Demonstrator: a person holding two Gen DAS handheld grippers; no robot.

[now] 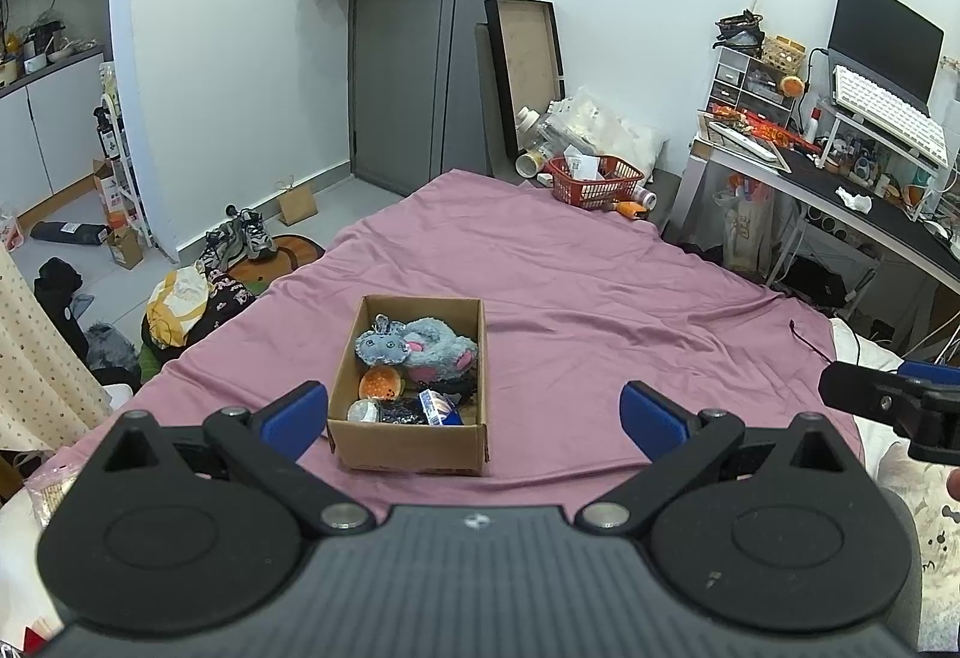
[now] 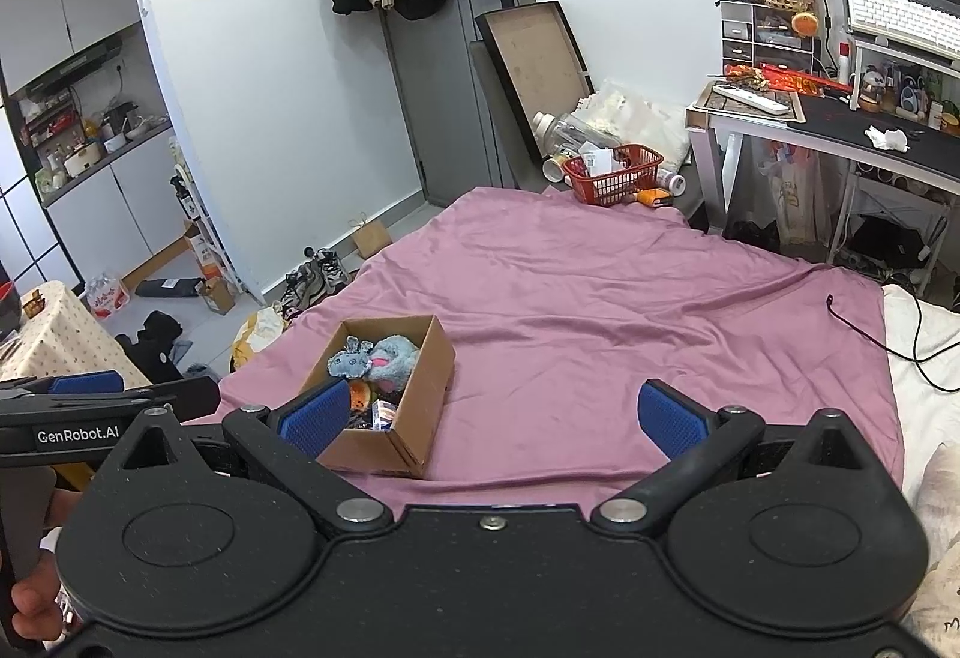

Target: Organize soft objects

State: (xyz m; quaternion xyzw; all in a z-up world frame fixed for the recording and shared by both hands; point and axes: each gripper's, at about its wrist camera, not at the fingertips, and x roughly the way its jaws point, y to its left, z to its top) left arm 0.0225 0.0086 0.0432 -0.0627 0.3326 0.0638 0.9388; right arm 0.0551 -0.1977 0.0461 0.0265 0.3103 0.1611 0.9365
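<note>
Left wrist view: the left claw (image 1: 474, 418) hangs low over the near edge of the bed, its blue pads spread wide apart and holding nothing; between and just beyond them sits an open cardboard box (image 1: 413, 442) on the pink bedsheet (image 1: 600, 310); inside the box lie a grey-blue plush toy (image 1: 414, 346) with pink feet, an orange round plush (image 1: 379, 385) under it, and some smaller dark and blue-white items I cannot identify; at the right edge of this view the tip of the right claw shows, apart from the box. Right wrist view: the right claw (image 2: 497, 418) is likewise spread open and empty, with the same box seen behind its left pad; a hand (image 2: 30, 607) grips the other tool's handle at lower left; further off, a red basket (image 2: 612, 175) rests at the far end of the bed, near a cluttered tabletop (image 2: 864, 141) with a keyboard (image 2: 900, 18); coats hang on the grey door (image 2: 456, 33).
</note>
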